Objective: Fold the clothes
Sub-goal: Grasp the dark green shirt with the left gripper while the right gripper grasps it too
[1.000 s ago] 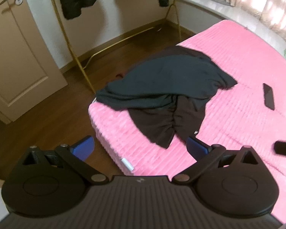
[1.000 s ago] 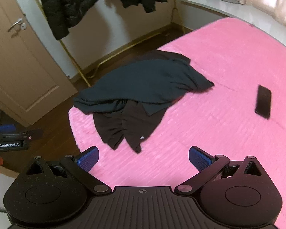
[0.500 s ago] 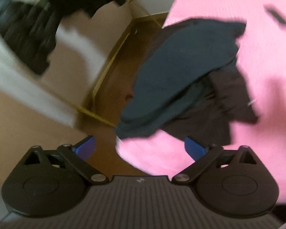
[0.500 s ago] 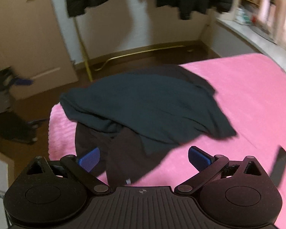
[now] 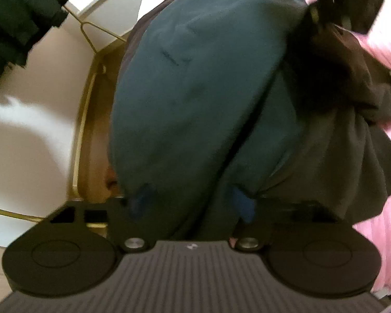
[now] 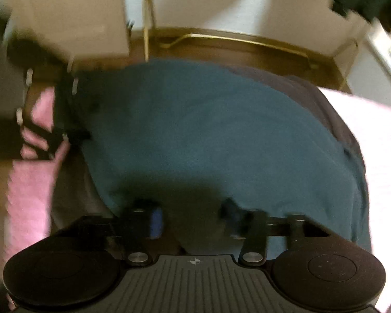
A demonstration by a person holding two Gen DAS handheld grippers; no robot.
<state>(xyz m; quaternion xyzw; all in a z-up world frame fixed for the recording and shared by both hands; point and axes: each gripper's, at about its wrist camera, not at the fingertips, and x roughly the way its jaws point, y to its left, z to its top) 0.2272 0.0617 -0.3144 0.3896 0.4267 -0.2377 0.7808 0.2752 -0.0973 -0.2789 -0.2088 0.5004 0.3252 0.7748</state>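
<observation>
A dark teal garment (image 5: 195,91) lies crumpled over a dark brown one (image 5: 352,130) at the corner of the pink bed (image 5: 383,234). My left gripper (image 5: 192,203) is down in the teal cloth near the bed's edge, its jaws closing with fabric between the blue pads (image 5: 243,206). My right gripper (image 6: 193,217) is pushed into the teal garment (image 6: 208,130) too, jaws closing around shadowed cloth. The brown garment (image 6: 312,91) shows behind it. Each view catches the other gripper: the left gripper (image 6: 52,120) at the left side, the right gripper (image 5: 338,5) at the top right.
A gold clothes rack (image 6: 234,39) stands on the wooden floor beyond the bed's end, with dark jackets (image 5: 13,13) hanging from it. A beige door (image 6: 65,13) is at the back left. Pink bedding (image 6: 28,195) continues to both sides.
Both grippers have dropped from above the bed down onto the teal garment, rolling as they came. Their jaws have narrowed from wide open, with cloth now between the pads.
</observation>
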